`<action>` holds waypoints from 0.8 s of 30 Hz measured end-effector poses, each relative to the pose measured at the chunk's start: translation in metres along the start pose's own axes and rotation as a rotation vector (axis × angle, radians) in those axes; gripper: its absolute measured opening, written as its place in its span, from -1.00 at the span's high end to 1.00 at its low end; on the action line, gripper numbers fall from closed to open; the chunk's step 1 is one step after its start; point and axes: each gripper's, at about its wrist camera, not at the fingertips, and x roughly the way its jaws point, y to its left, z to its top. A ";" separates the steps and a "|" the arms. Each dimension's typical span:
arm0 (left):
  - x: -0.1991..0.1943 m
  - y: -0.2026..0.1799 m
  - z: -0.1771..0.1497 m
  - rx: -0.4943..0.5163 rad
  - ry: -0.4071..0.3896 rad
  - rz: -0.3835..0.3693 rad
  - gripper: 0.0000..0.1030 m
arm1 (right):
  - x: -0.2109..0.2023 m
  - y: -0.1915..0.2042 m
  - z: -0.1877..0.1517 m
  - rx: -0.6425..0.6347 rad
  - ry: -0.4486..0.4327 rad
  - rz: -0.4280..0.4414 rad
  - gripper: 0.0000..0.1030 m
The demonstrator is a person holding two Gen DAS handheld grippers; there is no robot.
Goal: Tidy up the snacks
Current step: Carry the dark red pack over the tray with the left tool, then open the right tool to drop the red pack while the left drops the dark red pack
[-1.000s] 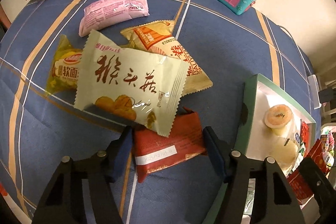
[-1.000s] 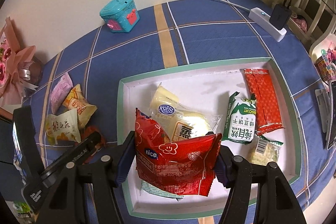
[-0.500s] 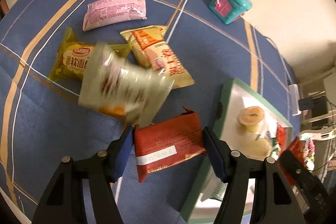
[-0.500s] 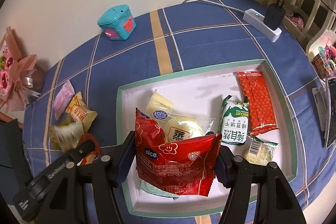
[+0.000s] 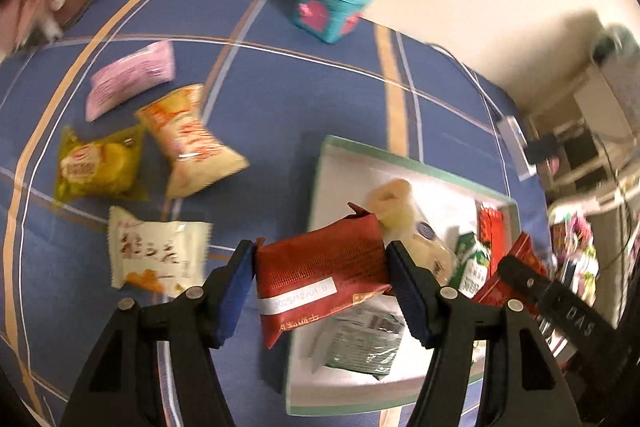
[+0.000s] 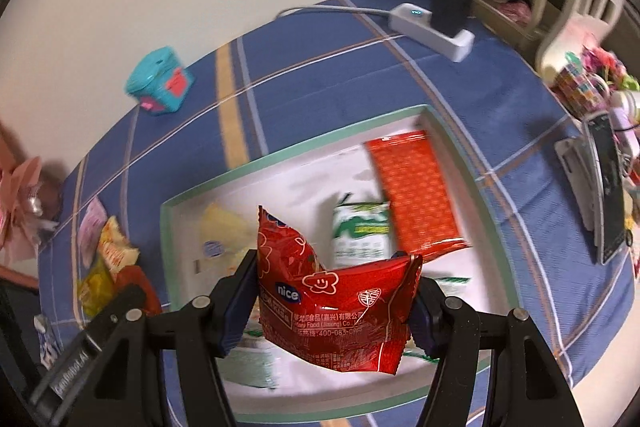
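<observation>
We are working over the blue plaid tablecloth (image 5: 280,107), which is spreading wide and bare beyond both pairs of tongs toward the wall. A second ago our left tongs (image 5: 320,281) were sitting low among the loose snacks; they are now hanging higher and nearer the tray (image 5: 400,157), whose green left rim is lying just under their tips. The blue pads are pressing on both ends of the dark red packet (image 5: 320,277), holding it clear of the cloth, about half spread. The cream packet (image 5: 156,253) that was lying across it earlier is now resting flat on the cloth, left of those tongs. Farther off to the left, the orange-and-cream packet (image 5: 192,139), the yellow packet (image 5: 100,167) and the pink packet (image 5: 132,79) are lying close together. Our right tongs (image 6: 334,301) are gripping the shiny red bag (image 6: 336,299) as before, its sides buckling between the pads, above the tray's near half. Ahead of them the orange-red packet (image 6: 412,195) and the green-and-white packet (image 6: 362,231) are filling the far right corner, leaving white floor showing to the left. The teal box (image 6: 160,81) is standing far ahead by the wall.
</observation>
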 end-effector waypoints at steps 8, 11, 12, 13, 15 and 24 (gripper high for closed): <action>0.020 -0.018 -0.002 0.065 0.016 0.022 -0.32 | 0.002 -0.029 0.006 0.045 0.004 -0.030 -0.33; 0.026 -0.018 -0.003 0.064 0.027 0.021 -0.32 | 0.005 -0.031 0.006 0.049 0.011 -0.032 -0.34; 0.028 -0.019 -0.004 0.065 0.030 0.020 -0.32 | 0.005 -0.030 0.006 0.048 0.013 -0.031 -0.34; 0.030 -0.020 -0.005 0.067 0.033 0.017 -0.32 | 0.006 -0.029 0.005 0.046 0.014 -0.030 -0.34; 0.034 -0.022 -0.006 0.071 0.039 0.016 -0.32 | 0.006 -0.028 0.005 0.038 0.014 -0.028 -0.34; 0.041 -0.034 -0.010 0.117 0.041 0.025 -0.32 | 0.015 -0.024 0.000 0.025 0.033 -0.031 -0.35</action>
